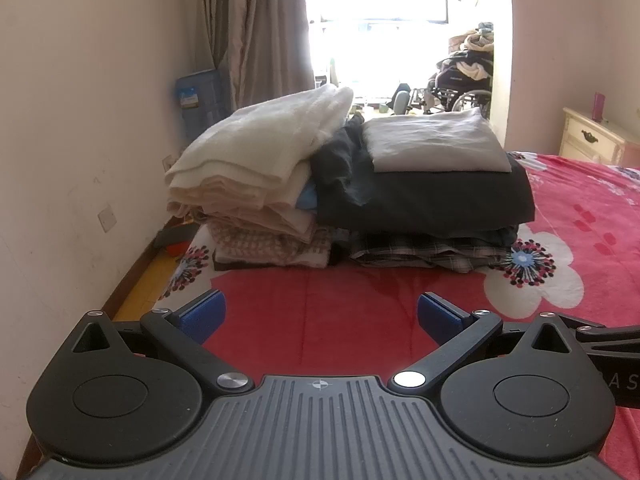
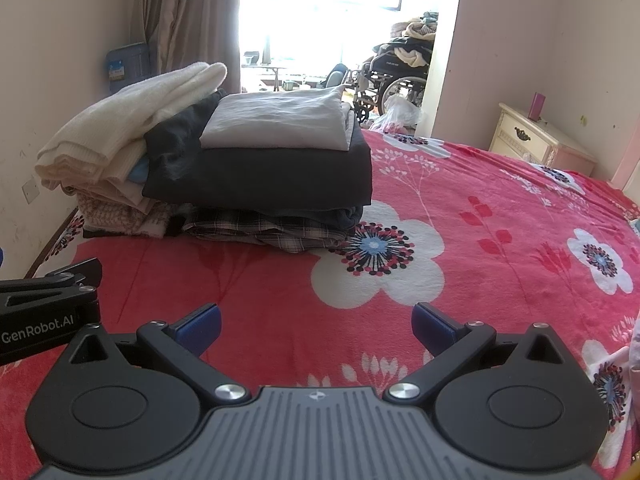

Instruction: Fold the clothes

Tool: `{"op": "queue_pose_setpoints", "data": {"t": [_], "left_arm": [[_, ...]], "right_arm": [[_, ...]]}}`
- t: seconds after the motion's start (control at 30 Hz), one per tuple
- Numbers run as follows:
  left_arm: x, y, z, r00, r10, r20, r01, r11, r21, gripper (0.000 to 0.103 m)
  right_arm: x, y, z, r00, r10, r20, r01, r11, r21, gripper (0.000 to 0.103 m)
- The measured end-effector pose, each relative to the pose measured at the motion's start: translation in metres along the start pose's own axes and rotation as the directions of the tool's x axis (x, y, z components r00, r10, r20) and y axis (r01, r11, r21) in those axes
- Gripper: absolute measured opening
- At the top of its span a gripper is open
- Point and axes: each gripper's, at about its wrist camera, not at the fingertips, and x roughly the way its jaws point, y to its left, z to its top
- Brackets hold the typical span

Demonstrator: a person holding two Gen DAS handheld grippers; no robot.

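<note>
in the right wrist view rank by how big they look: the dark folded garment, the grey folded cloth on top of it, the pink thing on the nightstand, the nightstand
1. dark folded garment
2. grey folded cloth
3. nightstand, though it stands farther off, so its true size is unsure
4. pink thing

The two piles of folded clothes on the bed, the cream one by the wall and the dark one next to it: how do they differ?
The cream pile is all pale cloth, topped by a fluffy white piece that slopes and bulges; the dark pile has a thick black garment in the middle, a flat light grey piece on top and plaid cloth beneath. The cream pile stands taller and looser; the dark pile is lower and squarer. Both rest on the red floral blanket, touching each other.
</note>
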Motion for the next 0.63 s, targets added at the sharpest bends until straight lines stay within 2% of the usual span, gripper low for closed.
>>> {"op": "queue_pose_setpoints", "data": {"t": [0.63], "left_arm": [[-0.0009,0.0013,0.0001,1.0,0.005,0.005,-0.005,1.0,-0.001,0.103]], "right_arm": [[0.0004,0.0014,0.0007,1.0,-0.004,-0.001,0.004,1.0,-0.006,0.103]]}}
